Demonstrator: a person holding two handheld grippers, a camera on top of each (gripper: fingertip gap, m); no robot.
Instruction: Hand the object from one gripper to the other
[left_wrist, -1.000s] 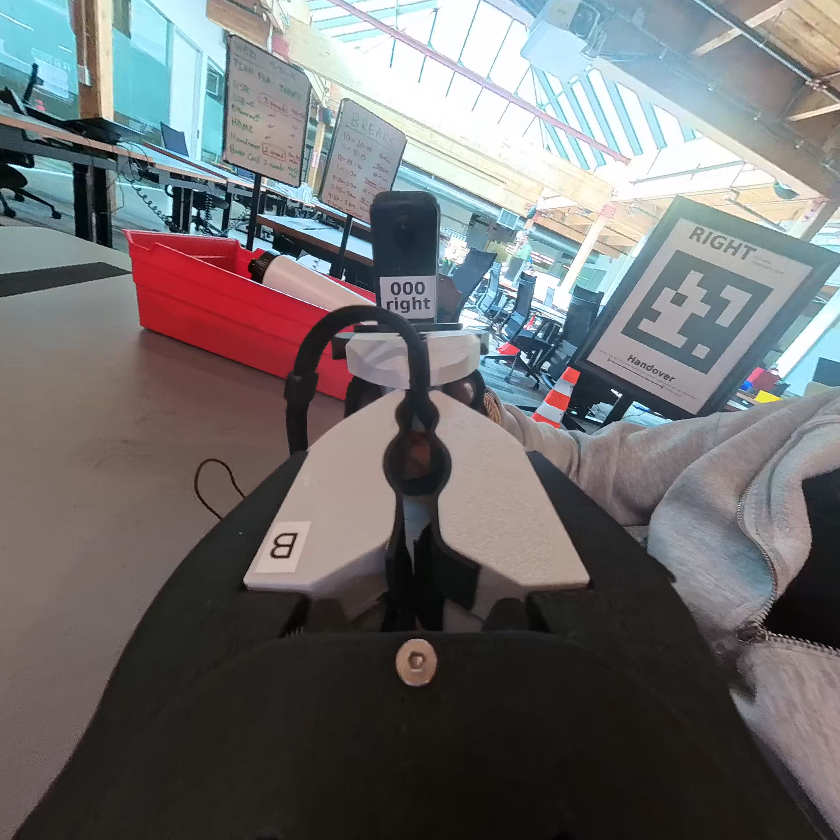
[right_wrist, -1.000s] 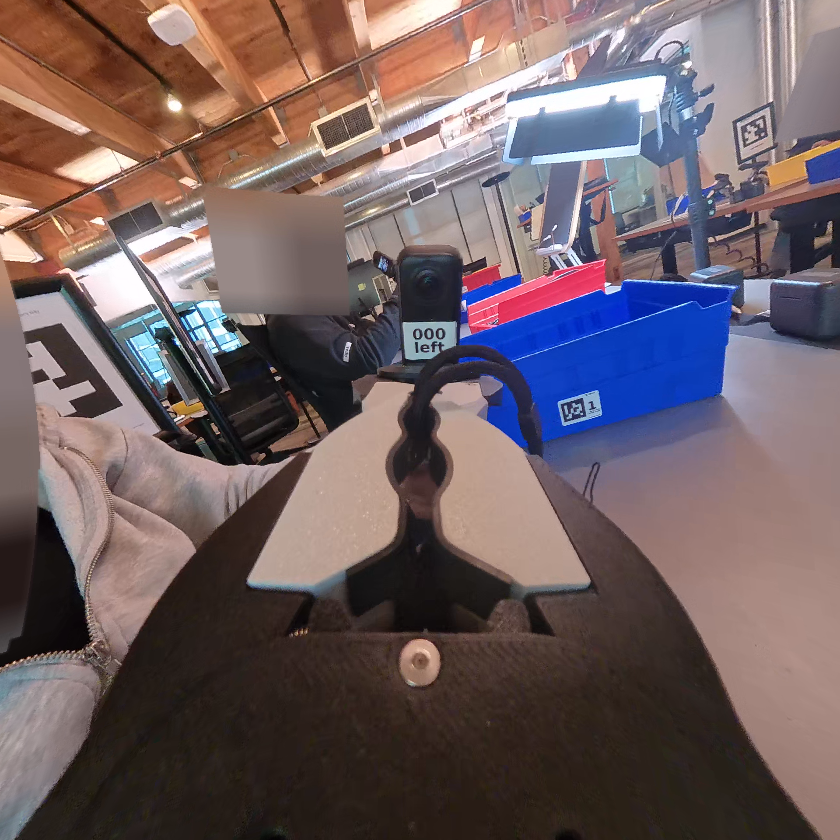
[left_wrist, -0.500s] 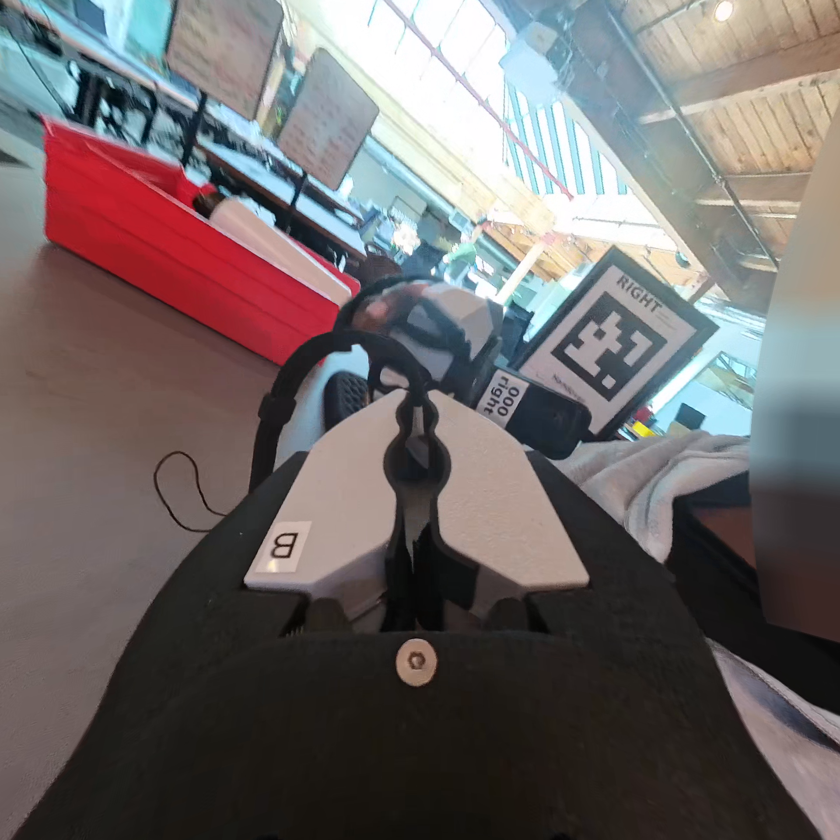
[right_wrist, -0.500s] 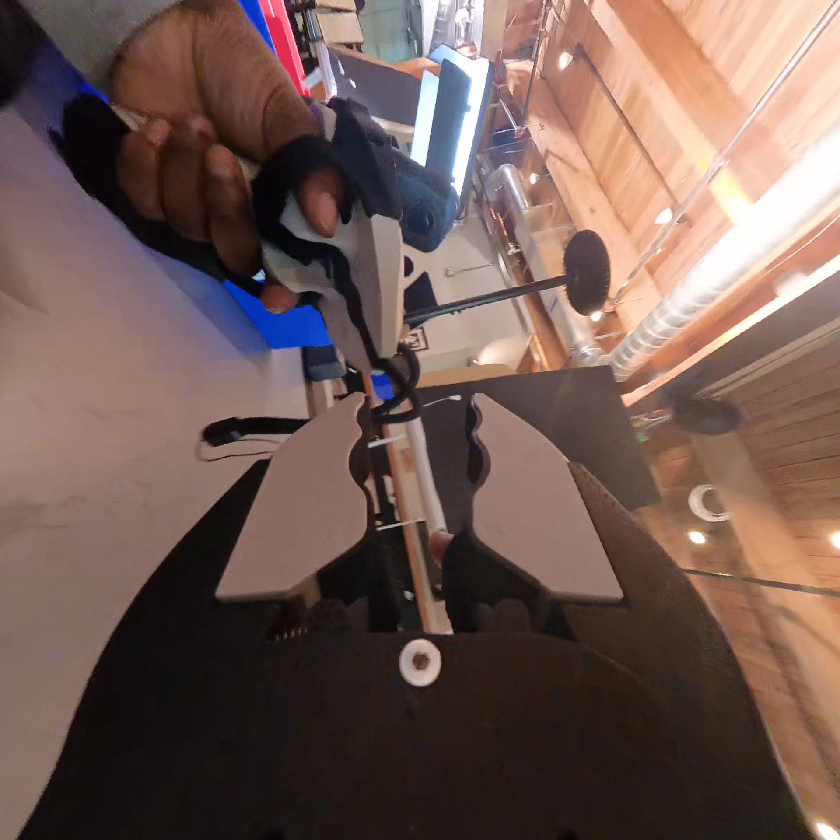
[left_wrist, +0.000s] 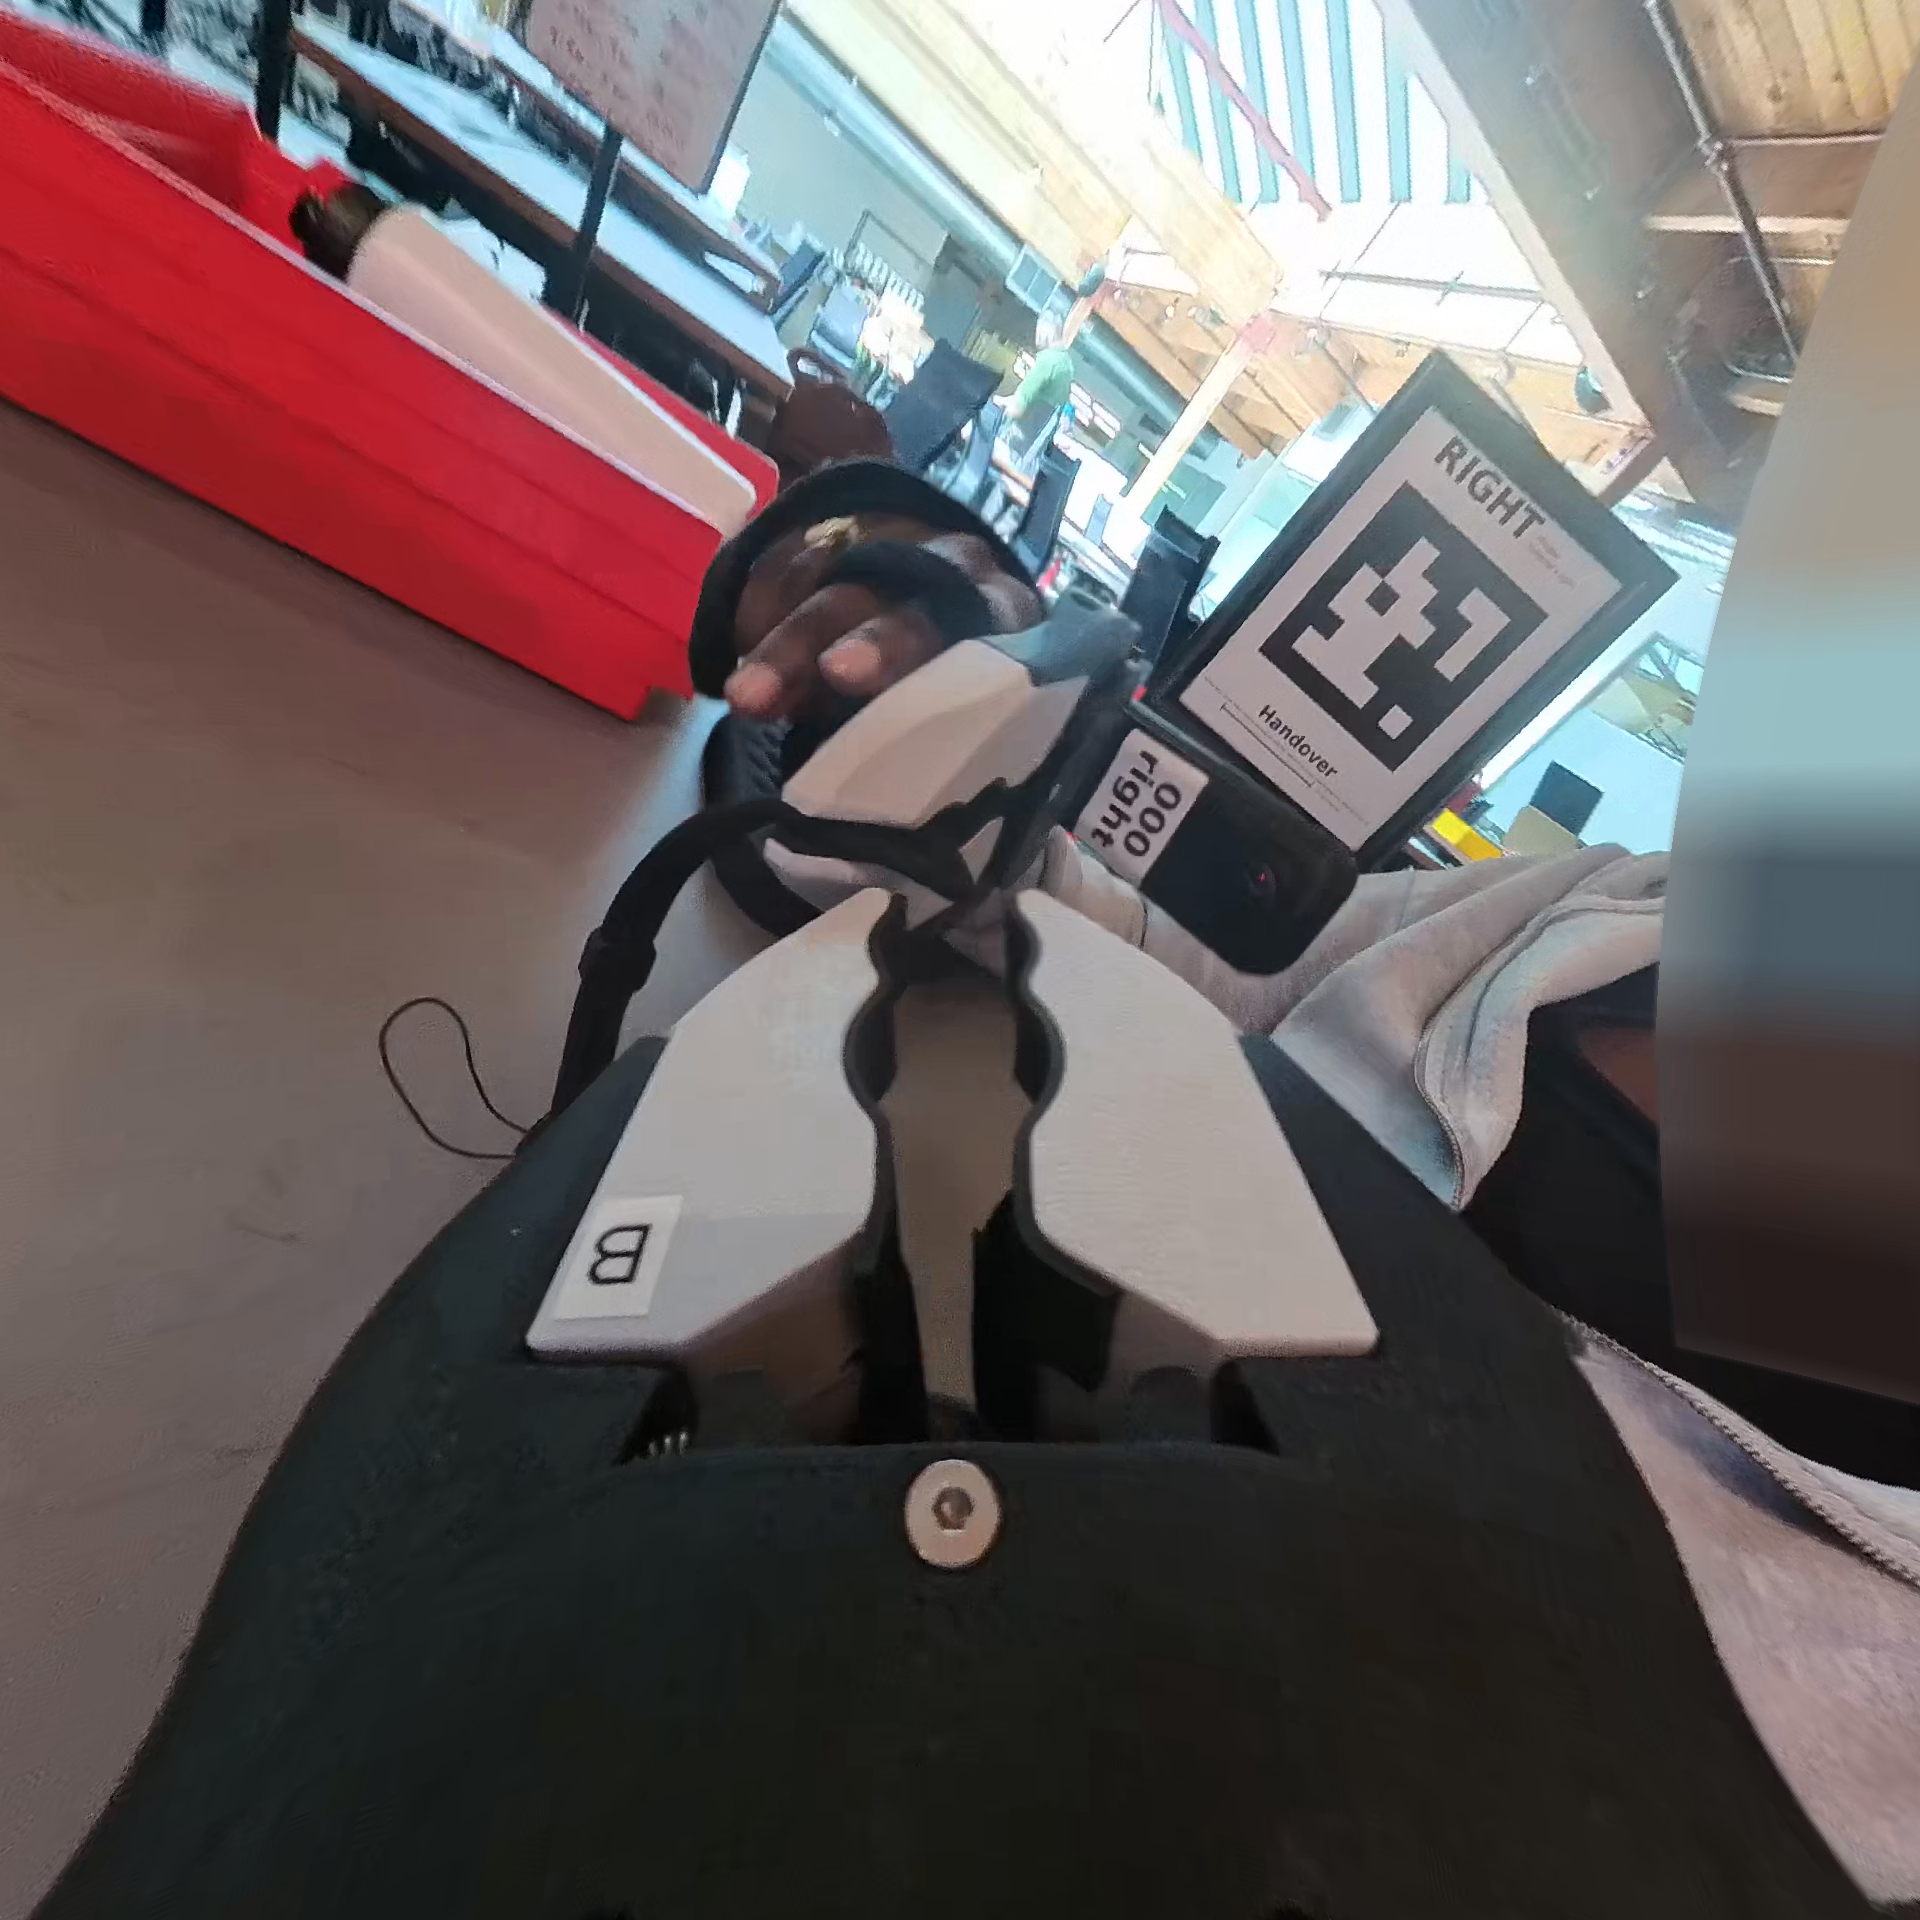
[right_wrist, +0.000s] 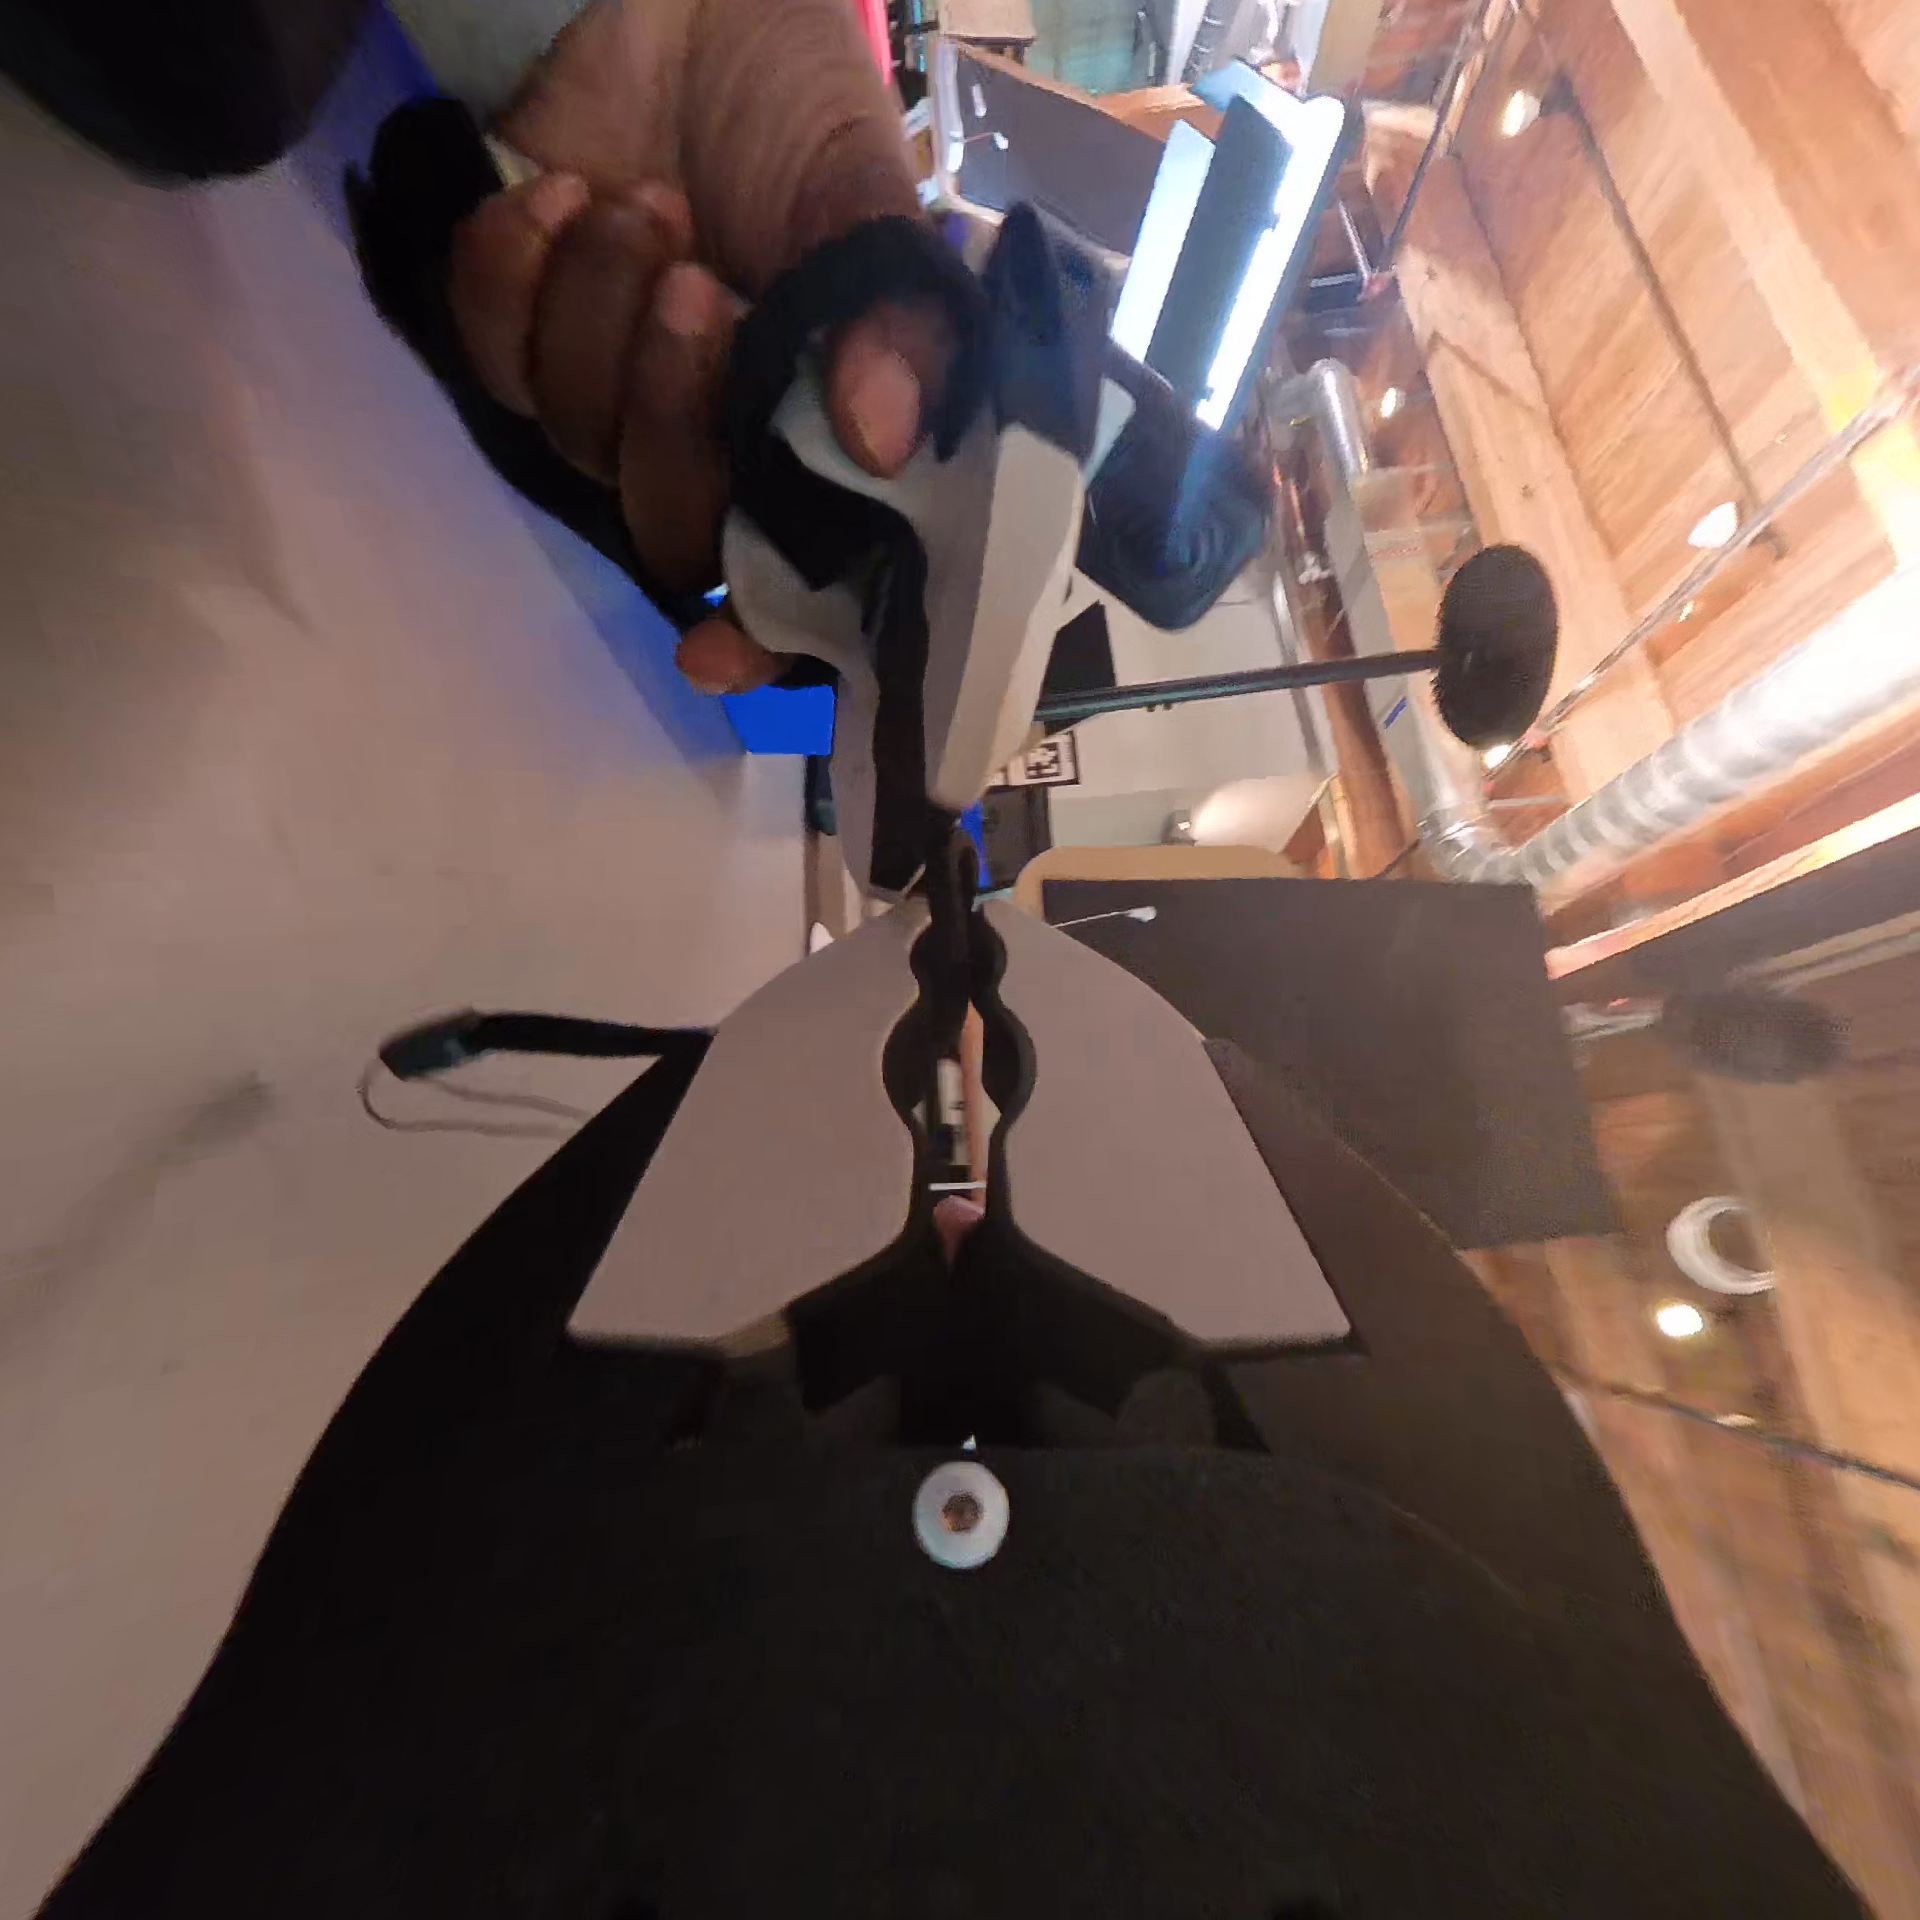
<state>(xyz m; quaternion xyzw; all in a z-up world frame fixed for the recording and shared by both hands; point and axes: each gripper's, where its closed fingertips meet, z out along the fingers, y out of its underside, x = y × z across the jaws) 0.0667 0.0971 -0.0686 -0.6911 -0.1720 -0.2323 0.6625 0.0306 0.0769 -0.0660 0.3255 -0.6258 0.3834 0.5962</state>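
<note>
The object is a black cord loop with a thin string tail. My left gripper is open, its jaws a small gap apart. The right gripper, held by a hand and rolled on its side, meets it tip to tip. In the right wrist view my right gripper is shut on the black cord at its tips. The cord's free end hangs out to the left over the table. The left gripper stands just ahead, edge-on, in a hand.
A red bin holding a white bottle stands at the back left of the grey table. A framed black-and-white marker sign stands behind the grippers. A grey sleeve lies at the right. A blue bin shows behind the left gripper.
The right gripper rolled on its side, opened, then shut on the cord. The left gripper, shut on the cord before, has opened. The views have tilted.
</note>
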